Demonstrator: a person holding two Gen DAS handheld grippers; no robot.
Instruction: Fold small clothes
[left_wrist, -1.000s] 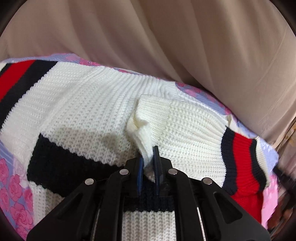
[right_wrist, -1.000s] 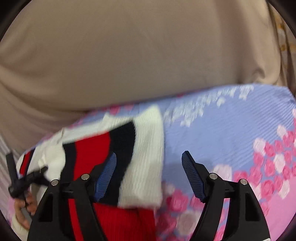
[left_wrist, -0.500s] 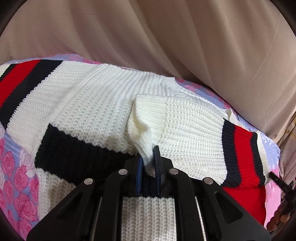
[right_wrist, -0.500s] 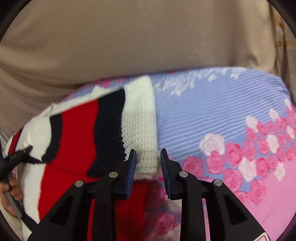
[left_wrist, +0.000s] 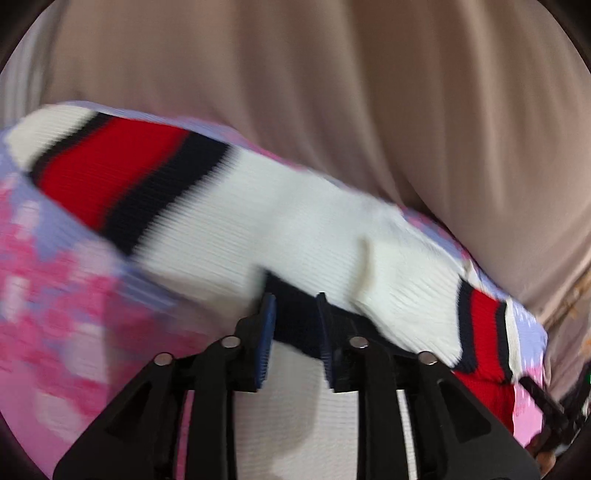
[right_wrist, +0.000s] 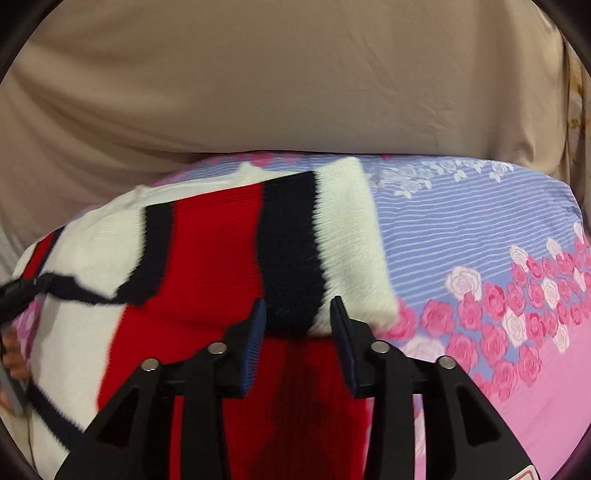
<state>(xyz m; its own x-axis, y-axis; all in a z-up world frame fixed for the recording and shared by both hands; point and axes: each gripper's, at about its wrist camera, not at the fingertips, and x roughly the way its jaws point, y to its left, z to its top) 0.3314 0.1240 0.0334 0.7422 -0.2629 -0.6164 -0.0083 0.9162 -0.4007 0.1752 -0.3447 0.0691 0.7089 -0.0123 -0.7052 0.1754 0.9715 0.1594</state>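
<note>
A white knit sweater (left_wrist: 280, 221) with red and navy stripes lies on a flowered bedsheet (left_wrist: 55, 295). In the blurred left wrist view, one sleeve (left_wrist: 406, 280) is folded across the body. My left gripper (left_wrist: 294, 299) hovers over the sweater's navy band, its jaws opening and its pads pressing on nothing. In the right wrist view, the striped cuff (right_wrist: 343, 240) lies folded over the sweater's red part (right_wrist: 207, 258). My right gripper (right_wrist: 298, 301) sits at the cuff's near edge, jaws opening, pads clear of the knit.
Beige cloth (right_wrist: 295, 74) hangs behind the bed. Bare flowered sheet (right_wrist: 480, 221) stretches to the right of the sweater. A hand (right_wrist: 11, 362) and the black tip of the other gripper (right_wrist: 14, 288) show at the left edge of the right wrist view.
The left gripper let go of the white sleeve fold and swung away sideways. The right gripper closed around the cuff's edge, then spread apart again, and the cuff now rests on the sweater.
</note>
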